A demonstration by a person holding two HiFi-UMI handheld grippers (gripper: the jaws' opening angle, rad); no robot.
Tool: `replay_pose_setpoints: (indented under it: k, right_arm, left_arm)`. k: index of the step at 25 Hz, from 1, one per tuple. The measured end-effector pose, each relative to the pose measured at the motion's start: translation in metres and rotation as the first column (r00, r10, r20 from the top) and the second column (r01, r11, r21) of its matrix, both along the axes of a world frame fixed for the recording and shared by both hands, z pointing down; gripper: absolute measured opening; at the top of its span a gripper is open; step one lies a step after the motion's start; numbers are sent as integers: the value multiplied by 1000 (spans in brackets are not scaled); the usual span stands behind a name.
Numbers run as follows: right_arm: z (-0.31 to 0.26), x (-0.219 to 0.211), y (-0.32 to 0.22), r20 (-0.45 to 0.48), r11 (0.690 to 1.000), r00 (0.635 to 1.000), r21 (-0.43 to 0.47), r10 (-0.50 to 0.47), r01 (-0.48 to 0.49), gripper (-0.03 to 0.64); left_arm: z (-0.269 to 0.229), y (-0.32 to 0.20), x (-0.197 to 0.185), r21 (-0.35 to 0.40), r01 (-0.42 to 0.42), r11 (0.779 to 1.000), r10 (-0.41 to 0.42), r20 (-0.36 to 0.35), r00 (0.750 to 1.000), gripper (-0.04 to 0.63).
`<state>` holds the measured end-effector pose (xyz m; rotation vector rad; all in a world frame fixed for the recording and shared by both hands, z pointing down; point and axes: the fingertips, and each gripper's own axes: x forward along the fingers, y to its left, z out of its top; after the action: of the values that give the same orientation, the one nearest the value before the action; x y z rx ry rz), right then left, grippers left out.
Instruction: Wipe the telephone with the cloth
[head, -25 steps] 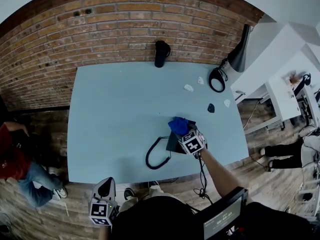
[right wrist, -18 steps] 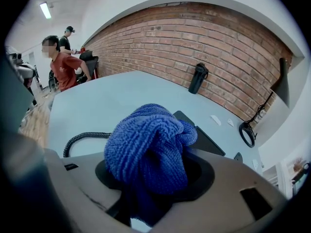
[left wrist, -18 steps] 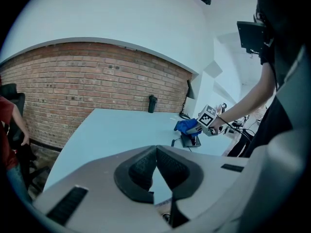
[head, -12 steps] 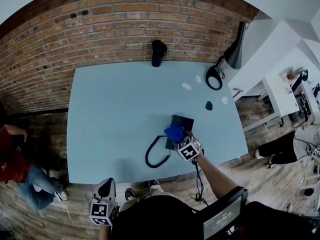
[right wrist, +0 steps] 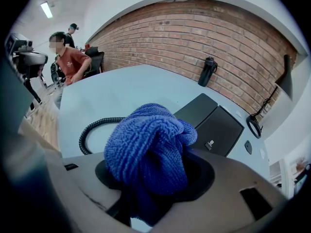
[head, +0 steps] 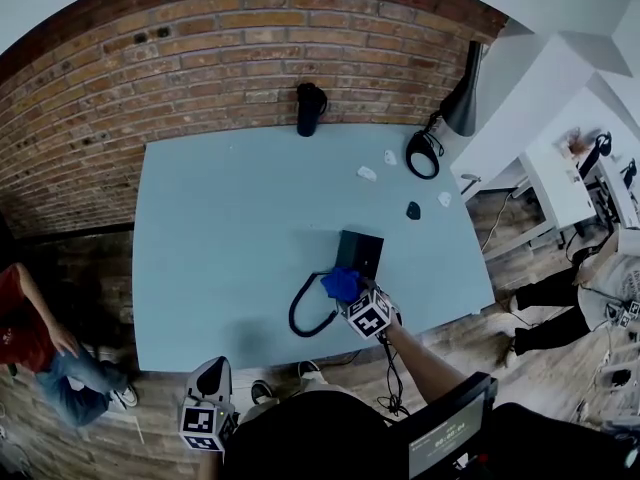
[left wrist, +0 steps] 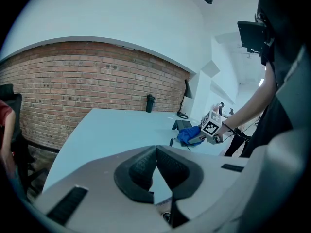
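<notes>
Jaws of the left gripper (left wrist: pixel 155 152) are pressed together at their tips with nothing between them. This gripper hangs off the near edge of the pale blue desk (head: pixel 220 228), well apart from everything on it.

Farther in, the right gripper (head: pixel 352 294) has its jaws clamped on a bunched blue terry cloth (right wrist: pixel 148 149), which bulges out over both pads. The cloth sits at the near left corner of the flat black telephone (head: pixel 362 252); whether it touches the telephone's surface cannot be told. The telephone lies right of the desk's middle, nearer the near edge than the far one. Its black coiled cord (head: pixel 300 318) loops from that same corner toward the near edge.

Beyond the telephone, toward the desk's far right corner, lie a small dark object (head: pixel 413 210) and three small white scraps (head: pixel 367 173). A black ring-shaped lamp base (head: pixel 422 155) stands at that corner, its black shade (head: pixel 460 103) leaning out past the right edge. A black cylindrical bottle (head: pixel 311 108) stands upright at the middle of the far edge, against the red brick wall (head: pixel 200 58). A person in a red shirt (head: pixel 20 328) is on the floor beyond the left edge.
</notes>
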<state>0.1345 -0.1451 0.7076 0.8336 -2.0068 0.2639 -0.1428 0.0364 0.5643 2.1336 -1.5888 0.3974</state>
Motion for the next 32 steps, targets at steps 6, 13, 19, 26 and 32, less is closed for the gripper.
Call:
replay_pose_setpoints:
  k: [6, 13, 19, 26, 32]
  right_arm:
    - [9, -4, 20, -3, 1000, 1000, -15, -14, 14, 241]
    - [20, -8, 38, -20, 999, 999, -21, -25, 24, 241]
    - [23, -8, 43, -40, 999, 999, -15, -34, 34, 241]
    - [47, -18, 82, -102, 984, 984, -123, -145, 132, 238]
    - [47, -19, 80, -63, 979, 989, -164, -132, 120, 235]
  left_arm:
    - [0, 1, 1, -1, -6, 1000, 6, 0, 1000, 23]
    - [4, 3, 2, -5, -13, 1000, 13, 3, 1000, 23]
    - [5, 2, 1, -1, -13, 1000, 13, 2, 1000, 23]
    - [5, 1, 1, 3, -7, 1000, 7, -1, 1000, 23]
    - [6, 0, 2, 0, -7, 1000, 7, -2, 1000, 23]
